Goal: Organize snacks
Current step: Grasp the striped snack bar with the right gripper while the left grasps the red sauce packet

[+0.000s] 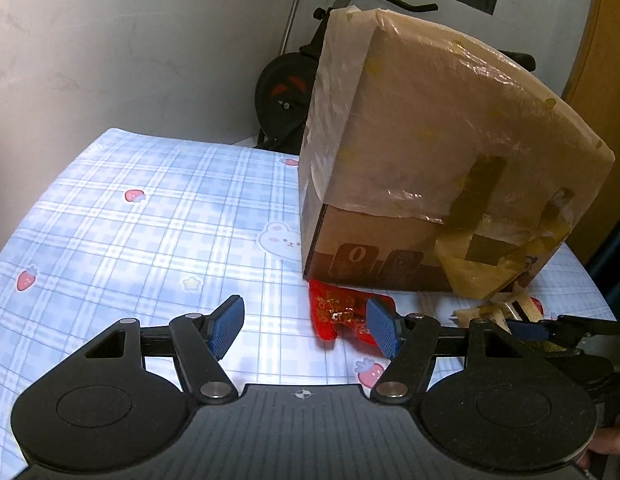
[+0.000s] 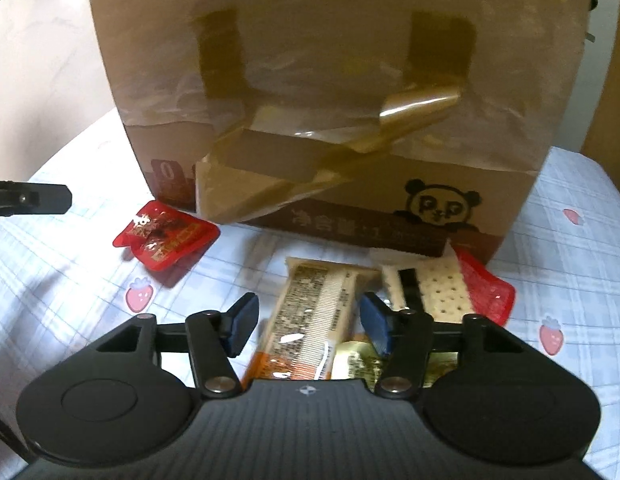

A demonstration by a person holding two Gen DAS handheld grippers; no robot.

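My right gripper (image 2: 308,326) straddles the long snack bar (image 2: 310,320) lying on the checked tablecloth (image 2: 570,280) before the taped cardboard box (image 2: 310,80), pads not touching it; my left gripper (image 1: 306,328) hangs open beside the red sachet (image 1: 338,314) at the box's near corner; a cracker pack (image 2: 430,292) lies just right of the bar.

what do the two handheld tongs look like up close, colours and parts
Both the left tongs and the right tongs match: matte black bodies with two round discs, silver pivot bolts, black linkage arms, ribbed blue pads and a small crosshair mark.
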